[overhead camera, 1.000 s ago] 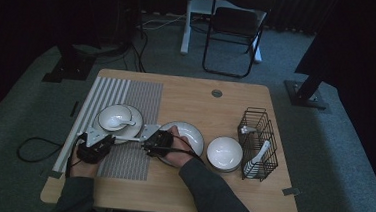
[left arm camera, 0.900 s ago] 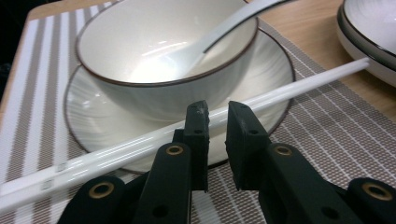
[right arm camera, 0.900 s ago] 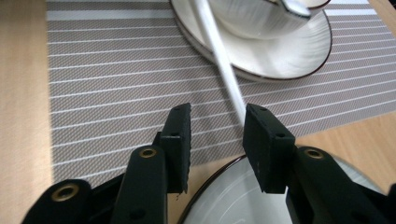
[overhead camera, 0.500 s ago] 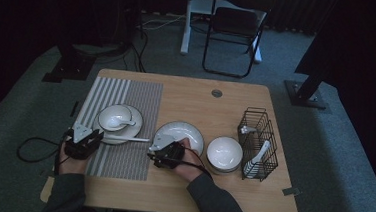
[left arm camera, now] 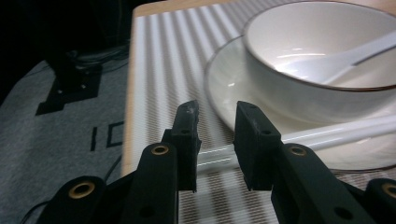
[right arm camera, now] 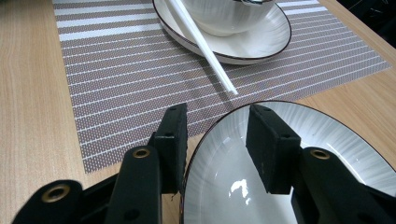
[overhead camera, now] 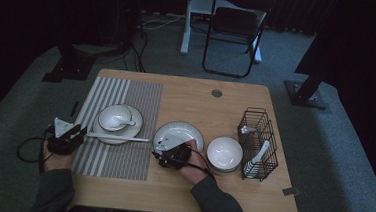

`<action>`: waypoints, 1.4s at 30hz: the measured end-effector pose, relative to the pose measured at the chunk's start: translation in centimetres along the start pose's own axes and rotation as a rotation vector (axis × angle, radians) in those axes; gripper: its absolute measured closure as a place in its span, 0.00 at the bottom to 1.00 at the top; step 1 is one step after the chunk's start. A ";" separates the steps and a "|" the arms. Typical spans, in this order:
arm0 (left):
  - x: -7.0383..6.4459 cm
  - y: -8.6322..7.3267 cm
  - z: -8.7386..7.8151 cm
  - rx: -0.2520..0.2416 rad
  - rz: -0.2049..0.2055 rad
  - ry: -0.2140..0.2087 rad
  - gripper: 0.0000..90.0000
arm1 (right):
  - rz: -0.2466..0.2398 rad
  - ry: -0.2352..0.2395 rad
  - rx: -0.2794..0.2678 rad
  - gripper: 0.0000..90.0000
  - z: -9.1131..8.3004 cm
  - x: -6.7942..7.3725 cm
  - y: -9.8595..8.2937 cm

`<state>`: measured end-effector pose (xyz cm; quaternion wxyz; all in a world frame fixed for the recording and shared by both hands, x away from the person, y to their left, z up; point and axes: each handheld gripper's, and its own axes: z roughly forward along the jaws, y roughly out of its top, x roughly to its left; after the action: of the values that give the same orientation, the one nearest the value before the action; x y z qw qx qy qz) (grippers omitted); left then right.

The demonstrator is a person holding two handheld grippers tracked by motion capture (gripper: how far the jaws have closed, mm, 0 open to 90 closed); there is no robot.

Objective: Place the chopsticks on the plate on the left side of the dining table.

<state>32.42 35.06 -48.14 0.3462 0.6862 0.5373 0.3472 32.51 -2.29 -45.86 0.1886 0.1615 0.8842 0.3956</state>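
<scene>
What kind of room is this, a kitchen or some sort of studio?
Probably a studio or lab set up for recording, not a kitchen. A lone wooden table stands on grey carpet with dark surroundings, cables run across the floor, and a folding chair sits behind it. The dishes look staged.

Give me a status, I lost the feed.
Left gripper open around chopsticks by the bowl. Right gripper open, straddling the empty plate's rim. Nothing blocking.
</scene>
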 end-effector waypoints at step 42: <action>2.9 -2.0 1.8 0.092 -0.058 0.036 0.75 | 0.020 0.012 0.006 0.63 0.1 -0.1 -0.6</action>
<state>33.50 38.10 -50.49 0.3144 0.6793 0.5786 0.3240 32.53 -2.64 -46.41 0.1786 0.1684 0.8850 0.3956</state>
